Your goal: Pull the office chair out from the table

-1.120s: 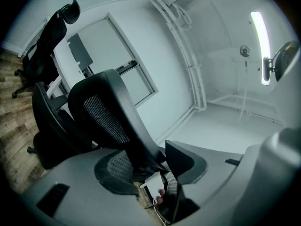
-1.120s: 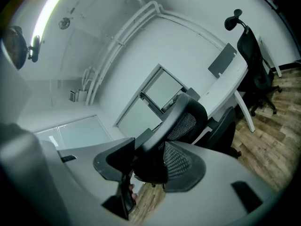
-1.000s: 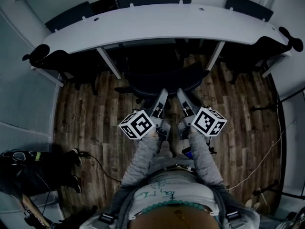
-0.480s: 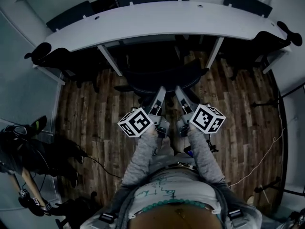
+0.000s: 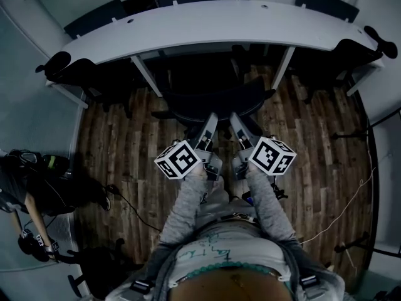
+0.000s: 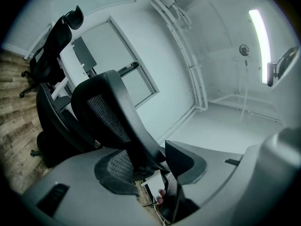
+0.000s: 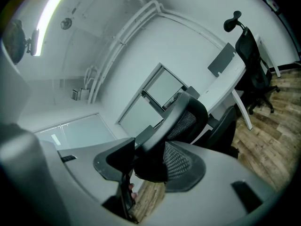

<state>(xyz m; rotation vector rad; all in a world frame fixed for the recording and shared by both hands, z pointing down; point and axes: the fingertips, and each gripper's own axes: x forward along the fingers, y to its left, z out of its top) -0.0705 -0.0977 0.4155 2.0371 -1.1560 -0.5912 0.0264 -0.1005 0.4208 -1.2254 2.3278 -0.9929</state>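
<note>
Black office chair (image 5: 213, 104) stands at the white table's (image 5: 219, 22) near edge. Left gripper (image 5: 211, 121) and right gripper (image 5: 235, 120), side by side, each clamp wide-set jaws on its backrest rim.

Grey marled sleeves (image 5: 188, 209), pale printed shirt (image 5: 216, 253), black-and-white marker cubes (image 5: 179, 160) on grey hand-held grippers (image 5: 210, 123).

seat of office chair (image 5: 216, 103) hidden behind its backrest, person (image 5: 20, 190) (left edge) cut off
</note>
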